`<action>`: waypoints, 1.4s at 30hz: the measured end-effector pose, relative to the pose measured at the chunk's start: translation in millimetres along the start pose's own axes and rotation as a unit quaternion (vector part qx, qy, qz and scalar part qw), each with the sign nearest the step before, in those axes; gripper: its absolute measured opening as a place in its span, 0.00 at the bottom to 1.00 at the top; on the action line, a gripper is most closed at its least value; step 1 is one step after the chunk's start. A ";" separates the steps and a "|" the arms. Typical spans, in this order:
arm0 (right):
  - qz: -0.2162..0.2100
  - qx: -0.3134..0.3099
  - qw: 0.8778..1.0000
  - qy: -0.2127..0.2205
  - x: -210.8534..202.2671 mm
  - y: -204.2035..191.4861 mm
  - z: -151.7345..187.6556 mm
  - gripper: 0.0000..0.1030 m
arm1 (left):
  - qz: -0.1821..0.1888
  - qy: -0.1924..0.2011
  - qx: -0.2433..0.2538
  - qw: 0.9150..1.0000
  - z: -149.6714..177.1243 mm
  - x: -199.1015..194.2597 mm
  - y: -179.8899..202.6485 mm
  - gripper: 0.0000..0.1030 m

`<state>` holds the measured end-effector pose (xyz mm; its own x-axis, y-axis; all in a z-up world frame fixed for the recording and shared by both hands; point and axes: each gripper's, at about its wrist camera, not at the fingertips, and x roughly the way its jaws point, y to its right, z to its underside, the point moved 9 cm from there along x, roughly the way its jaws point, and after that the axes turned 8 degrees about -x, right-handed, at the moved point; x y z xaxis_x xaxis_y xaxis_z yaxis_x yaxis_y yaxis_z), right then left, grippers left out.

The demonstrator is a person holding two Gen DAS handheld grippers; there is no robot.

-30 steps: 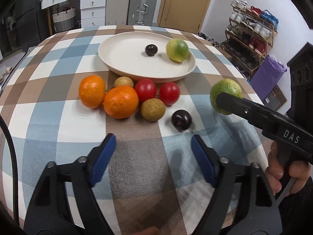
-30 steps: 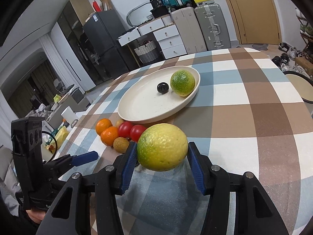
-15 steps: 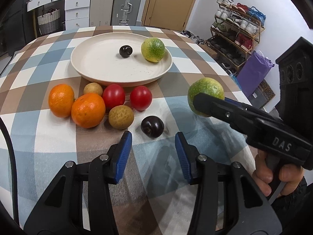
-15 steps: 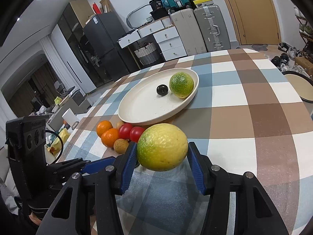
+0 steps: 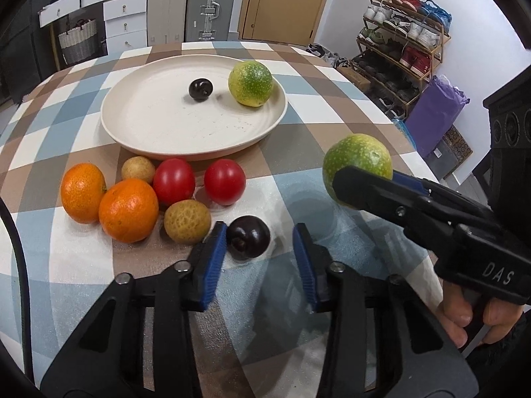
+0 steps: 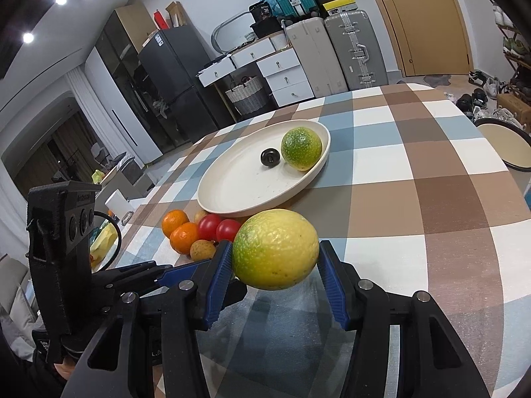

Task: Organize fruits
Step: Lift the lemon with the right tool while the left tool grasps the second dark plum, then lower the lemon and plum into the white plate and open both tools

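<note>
So the left gripper (image 5: pixel 260 258) has its jaws closing right now, with the dark plum (image 5: pixel 249 237) sitting just ahead of the gap between the blue pads, closer to the left-side pad; the pads don't look like they're pressing on it yet, and the plum is resting on the checked bench (image 5: pixel 332 126). Just off the left jaw's tip there's a brownish bumpy fruit (image 5: pixel 187 221), and past that the rest of the cluster: two oranges (image 5: pixel 127 210), two red tomatoes (image 5: pixel 199 180) and another small tan fruit (image 5: pixel 137 169), all bunched together on the bench. Further out ahead of the jaws is the cream plate (image 5: pixel 149 129), which already has a second dark plum (image 5: pixel 200 89) and a green citrus (image 5: pixel 250 83) sitting near each other in it. The right gripper (image 6: pixel 275 278) is partly open but clamped on a yellow-green citrus (image 6: pixel 275 248), both blue pads pushed against its sides, and the fruit is up off the bench. From the left wrist view that same citrus sits off to the right of the left jaws, held at the tip of the black gripper body with the person's hand (image 5: pixel 471 318) on the grip. From the right wrist view the plate is straight ahead beyond the held citrus, and the fruit cluster is ahead and left of the jaws.
</note>
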<state>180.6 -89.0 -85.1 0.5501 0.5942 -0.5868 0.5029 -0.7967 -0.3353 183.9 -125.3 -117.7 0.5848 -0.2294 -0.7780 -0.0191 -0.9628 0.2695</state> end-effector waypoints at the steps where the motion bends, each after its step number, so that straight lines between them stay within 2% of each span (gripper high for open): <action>1: 0.000 0.001 1.000 0.000 0.2 0.2 0.0 0.51 | -0.002 0.001 0.000 1.000 -0.5 -0.2 -0.7 0.25; 3: 0.000 0.000 1.000 -0.001 0.5 -0.1 -0.1 0.51 | 0.004 0.004 -0.007 1.000 -2.4 -1.8 -4.5 0.22; 12: 0.004 -0.004 1.000 -0.002 -0.9 -2.5 -2.2 0.51 | 0.028 0.023 -0.015 0.999 -8.8 -20.3 -10.6 0.22; 17: 0.002 -0.005 1.000 0.015 -9.8 -8.8 -9.9 0.51 | 0.031 0.036 -0.015 0.999 -13.4 -33.6 -16.5 0.22; 22: 0.000 -0.015 1.000 0.023 -12.4 -17.6 -20.4 0.51 | 0.019 0.052 -0.015 0.998 -22.1 -46.1 -27.4 0.22; 30: -0.010 -0.027 0.999 0.032 -3.8 -23.8 -42.3 0.51 | 0.006 0.092 -0.042 0.995 -50.9 -67.4 -54.0 0.22; 37: -0.007 -0.034 0.999 0.035 9.7 -22.4 -57.5 0.51 | 0.001 0.108 -0.049 0.993 -73.5 -66.8 -67.4 0.22; 42: -0.009 -0.036 0.999 0.029 25.0 -21.1 -66.0 0.51 | -0.006 0.104 -0.057 0.993 -82.6 -53.9 -75.5 0.22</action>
<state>227.8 -49.9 -44.1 0.5772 0.6151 -0.5372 0.5585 -0.7772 -0.2898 220.8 -28.5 -49.2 0.7397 -0.1725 -0.6505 0.0732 -0.9402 0.3325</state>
